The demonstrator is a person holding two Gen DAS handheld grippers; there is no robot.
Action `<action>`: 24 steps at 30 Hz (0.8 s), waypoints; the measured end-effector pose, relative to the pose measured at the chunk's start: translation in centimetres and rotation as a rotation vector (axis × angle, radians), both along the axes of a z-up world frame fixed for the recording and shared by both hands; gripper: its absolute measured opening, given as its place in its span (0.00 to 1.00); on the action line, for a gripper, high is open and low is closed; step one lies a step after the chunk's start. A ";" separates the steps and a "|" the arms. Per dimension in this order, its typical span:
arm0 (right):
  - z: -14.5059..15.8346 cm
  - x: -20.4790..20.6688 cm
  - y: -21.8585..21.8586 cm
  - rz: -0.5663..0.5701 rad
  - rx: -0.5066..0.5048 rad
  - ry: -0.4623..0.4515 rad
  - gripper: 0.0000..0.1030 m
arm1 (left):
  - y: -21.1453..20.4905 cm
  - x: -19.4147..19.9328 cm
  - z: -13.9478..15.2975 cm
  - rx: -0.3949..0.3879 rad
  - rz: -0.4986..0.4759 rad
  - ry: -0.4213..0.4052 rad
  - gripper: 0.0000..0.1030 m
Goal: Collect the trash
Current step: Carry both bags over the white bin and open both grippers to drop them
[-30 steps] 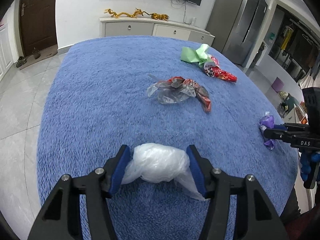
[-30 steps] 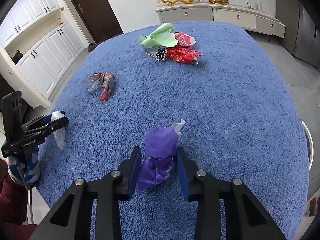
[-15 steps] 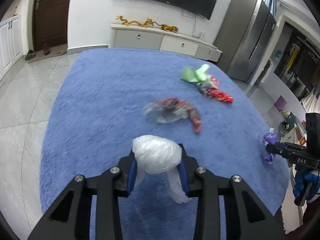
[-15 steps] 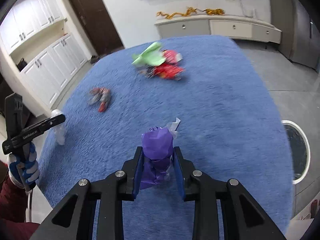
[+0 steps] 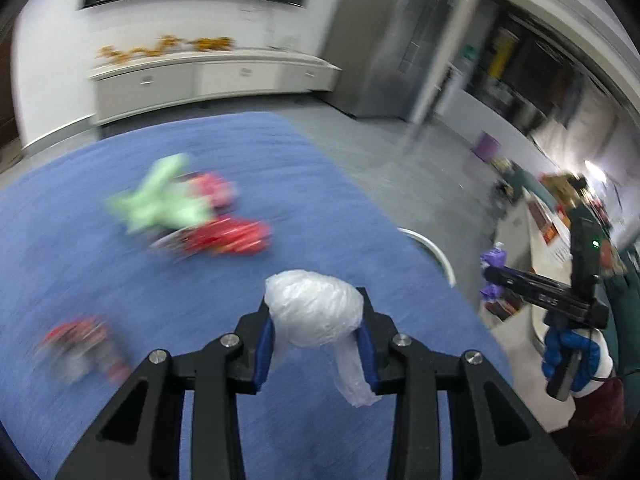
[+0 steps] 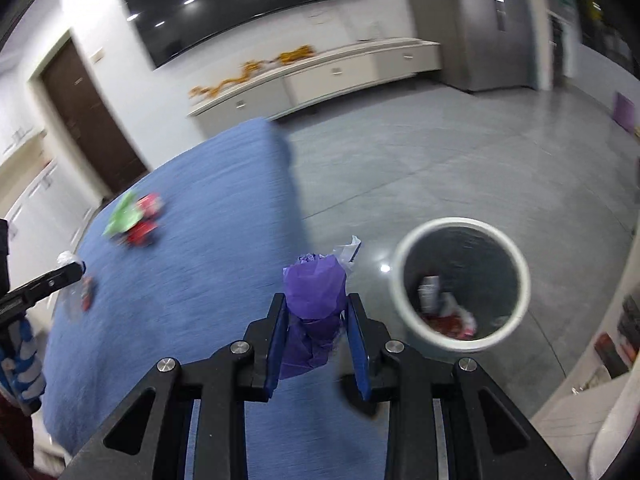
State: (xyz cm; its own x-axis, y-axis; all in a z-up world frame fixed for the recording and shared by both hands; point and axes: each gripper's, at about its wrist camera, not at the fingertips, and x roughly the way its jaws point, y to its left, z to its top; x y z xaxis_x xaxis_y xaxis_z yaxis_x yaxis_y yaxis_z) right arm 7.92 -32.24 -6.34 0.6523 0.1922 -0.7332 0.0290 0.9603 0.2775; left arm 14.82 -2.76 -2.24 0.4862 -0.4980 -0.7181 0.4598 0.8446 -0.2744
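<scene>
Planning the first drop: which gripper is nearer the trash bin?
Right. The right gripper is beside the trash bin; the left gripper is over the blue mat, farther away.

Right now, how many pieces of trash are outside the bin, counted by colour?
White: 1, plastic wad
Purple: 1, paper wad
Green: 1, green wrapper
Red or pink: 3, all blurred: pink wrapper, red wrapper, red-and-clear wrapper
Total: 6

Bright, even ceiling light fills the room, its spots glaring on the dark television [image 6: 240, 12]. Everything distant smears with motion blur. Fisheye edges curve and darken.
</scene>
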 end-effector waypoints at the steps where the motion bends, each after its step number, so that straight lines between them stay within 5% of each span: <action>1: -0.3 0.3 -1.3 -0.026 0.000 0.003 0.26 | -1.7 0.7 0.0 0.002 -0.027 0.006 0.33; 6: -2.6 2.3 -7.2 -0.136 0.025 0.036 0.26 | -14.2 5.8 -1.1 0.052 -0.184 0.046 0.33; 12: -5.4 5.5 -12.4 -0.220 0.043 0.086 0.26 | -25.7 11.2 -4.3 0.101 -0.265 0.108 0.34; 20: -9.2 9.0 -15.6 -0.273 0.045 0.153 0.29 | -33.6 15.8 -8.6 0.141 -0.265 0.187 0.44; 24: -10.6 9.6 -16.7 -0.321 0.038 0.173 0.42 | -35.4 17.2 -10.3 0.115 -0.246 0.233 0.54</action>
State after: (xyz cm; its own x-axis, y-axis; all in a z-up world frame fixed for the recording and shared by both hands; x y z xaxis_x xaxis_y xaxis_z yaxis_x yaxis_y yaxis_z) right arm 17.57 -48.90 -16.93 0.5507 0.0272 -0.8343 0.3766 0.8839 0.2774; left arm 32.01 -38.13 -12.50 0.1784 -0.4889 -0.8539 0.5891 0.7482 -0.3052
